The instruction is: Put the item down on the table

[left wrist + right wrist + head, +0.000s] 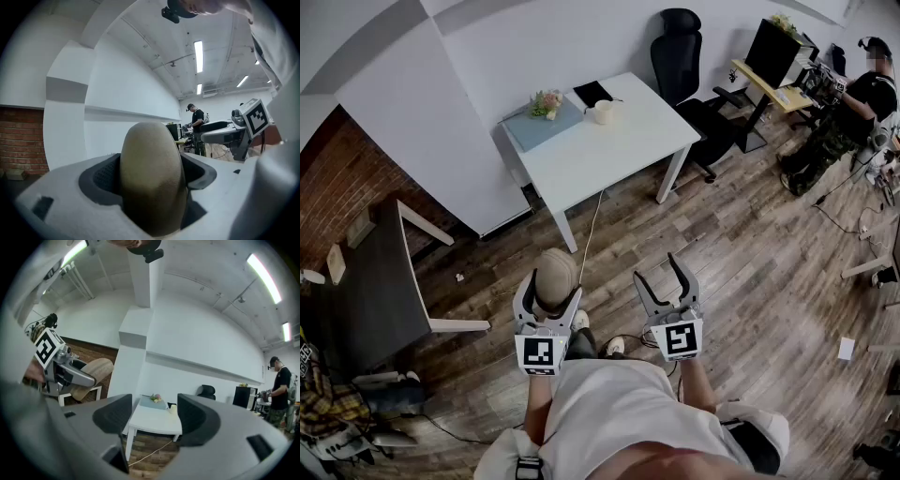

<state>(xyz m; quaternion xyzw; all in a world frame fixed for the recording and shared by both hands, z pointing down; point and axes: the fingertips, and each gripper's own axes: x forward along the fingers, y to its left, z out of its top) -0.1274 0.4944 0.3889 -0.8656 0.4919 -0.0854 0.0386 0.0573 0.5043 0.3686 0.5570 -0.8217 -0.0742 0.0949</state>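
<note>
The left gripper [551, 291] has its jaws shut tight on the tan round item [151, 180] and holds it up over the wood floor [750, 253]. The right gripper [658, 274], at its 3 o'clock, has its jaws wide apart and holds nothing. The white counter [609, 145] stands well apart at 12 o'clock.

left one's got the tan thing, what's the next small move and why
Probably step toward the white table: the left gripper is shut on the tan item, but the table stands across the floor ahead, not yet under it.
</note>
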